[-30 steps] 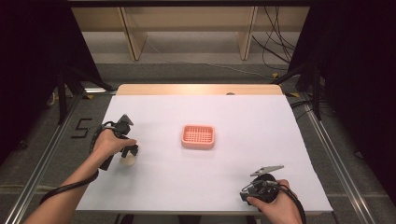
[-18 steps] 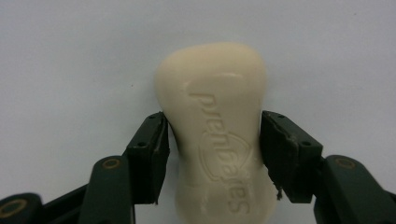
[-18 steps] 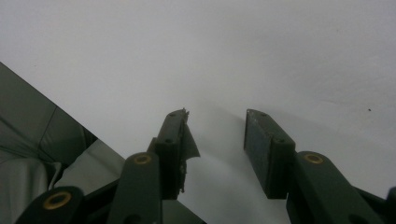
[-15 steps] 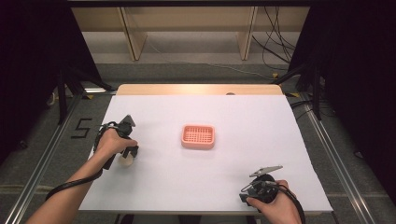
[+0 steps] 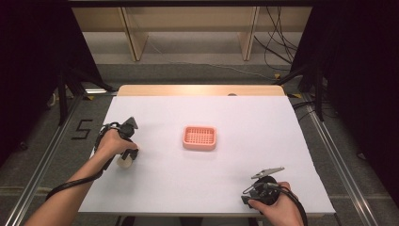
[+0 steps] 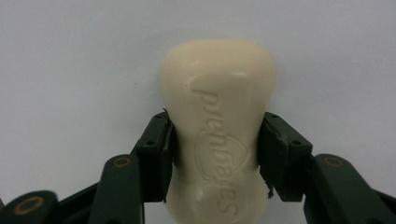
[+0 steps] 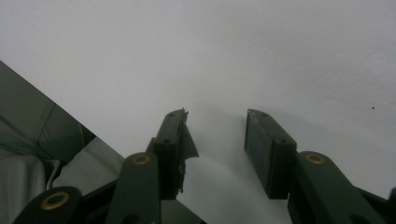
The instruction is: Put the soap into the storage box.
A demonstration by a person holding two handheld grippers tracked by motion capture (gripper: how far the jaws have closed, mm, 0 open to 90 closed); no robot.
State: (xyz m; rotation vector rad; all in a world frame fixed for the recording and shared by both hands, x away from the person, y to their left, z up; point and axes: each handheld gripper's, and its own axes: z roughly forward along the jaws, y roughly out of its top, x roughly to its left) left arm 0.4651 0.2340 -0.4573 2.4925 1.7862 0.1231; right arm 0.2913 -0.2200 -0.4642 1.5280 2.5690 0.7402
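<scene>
A cream bar of soap (image 6: 219, 121) with embossed lettering lies on the white table, and my left gripper (image 6: 215, 140) is shut on its narrow waist, one pad on each side. In the high view the soap (image 5: 124, 161) peeks out below the left gripper (image 5: 123, 153) at the table's left side. A pink soap dish (image 5: 200, 138) with a ribbed floor sits near the table's middle, to the right of the soap. My right gripper (image 7: 215, 135) rests low over the table's front right, jaws apart with nothing between them; the high view shows the right gripper (image 5: 249, 197) near the front edge.
The white table (image 5: 263, 122) has a wooden strip along its far edge. Metal rails run along both sides of the table, and the floor to the left bears a painted 5 (image 5: 81, 128). Cables lie on the floor at the back right.
The left hand and its gripper, with the soap, have shifted slightly toward the left. The right hand has stayed near the front edge.
</scene>
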